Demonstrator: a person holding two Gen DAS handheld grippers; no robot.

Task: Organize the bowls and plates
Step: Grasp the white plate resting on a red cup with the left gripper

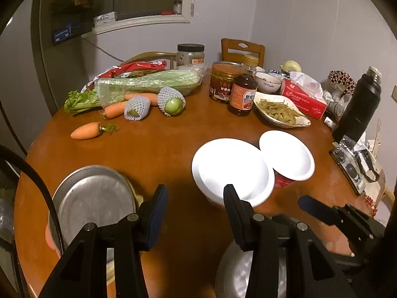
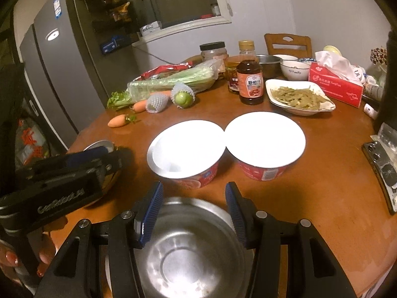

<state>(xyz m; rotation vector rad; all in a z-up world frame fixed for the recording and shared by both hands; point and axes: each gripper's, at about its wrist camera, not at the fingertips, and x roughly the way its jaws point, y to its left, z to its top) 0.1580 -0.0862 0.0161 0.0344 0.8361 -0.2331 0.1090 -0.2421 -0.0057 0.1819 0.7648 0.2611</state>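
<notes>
Your right gripper point(image 2: 194, 206) and left gripper point(image 1: 196, 202) both stand part-spread, gripping nothing. Steel bowl point(image 2: 193, 248) sits at the table's point(image 2: 322, 186) near edge (two paper-lidded cups point(image 2: 186, 154) just beyond).

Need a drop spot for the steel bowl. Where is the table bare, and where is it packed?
Bare wood lies between the loose carrot, the steel plate and the left noodle cup, and also right of the right noodle cup up to the phone. The far edge is packed: celery, sauce bottle, dish of greens, tissue box.
</notes>
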